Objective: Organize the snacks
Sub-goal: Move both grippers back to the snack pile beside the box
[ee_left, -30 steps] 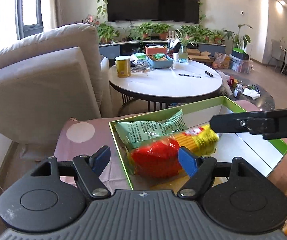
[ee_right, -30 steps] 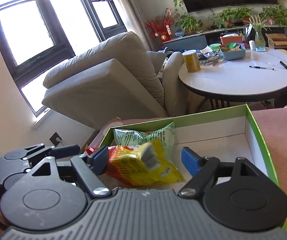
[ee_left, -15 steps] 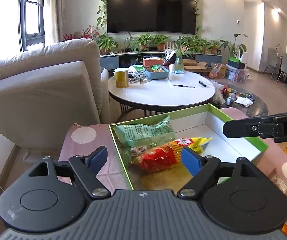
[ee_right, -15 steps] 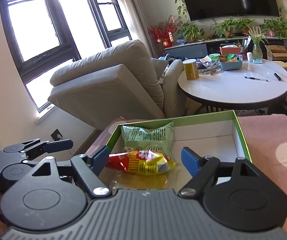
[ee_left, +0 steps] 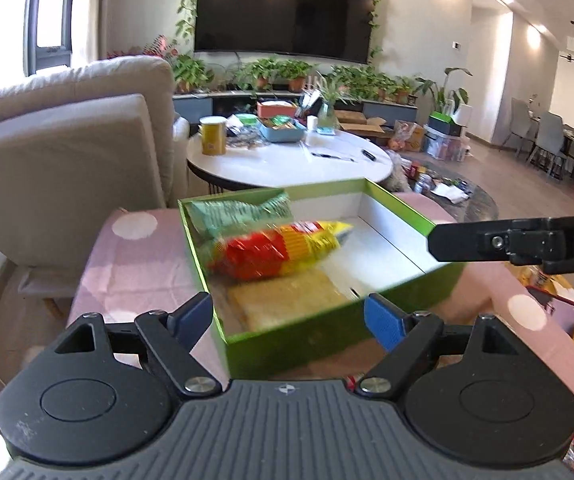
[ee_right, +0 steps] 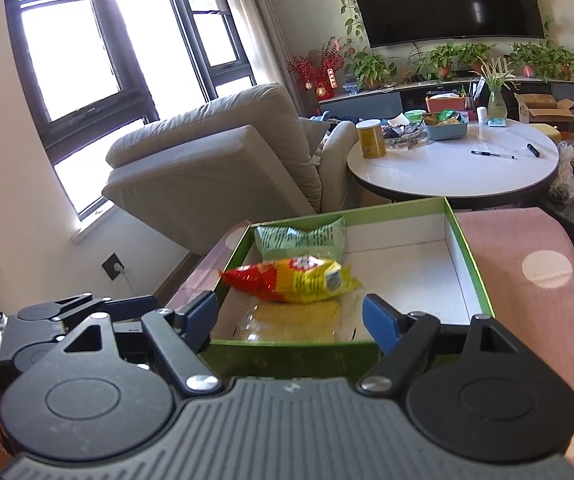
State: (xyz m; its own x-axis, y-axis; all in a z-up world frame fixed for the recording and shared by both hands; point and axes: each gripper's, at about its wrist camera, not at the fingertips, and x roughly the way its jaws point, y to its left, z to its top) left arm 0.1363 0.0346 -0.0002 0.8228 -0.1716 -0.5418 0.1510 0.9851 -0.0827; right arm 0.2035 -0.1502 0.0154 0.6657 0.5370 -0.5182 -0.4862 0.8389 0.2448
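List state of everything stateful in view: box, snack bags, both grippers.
Green box: open, no lid on, right half bare.
Green bag: lying at the box's far left.
Red and yellow bag: lying in the box, released.
Clear cracker pack: flat on the box floor.
Left gripper: open, jaws just widened, empty.
Right gripper: open, empty.

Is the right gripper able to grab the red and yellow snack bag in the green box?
Probably yes. The right gripper is open, the green box has no lid, and nothing covers the snack bag.
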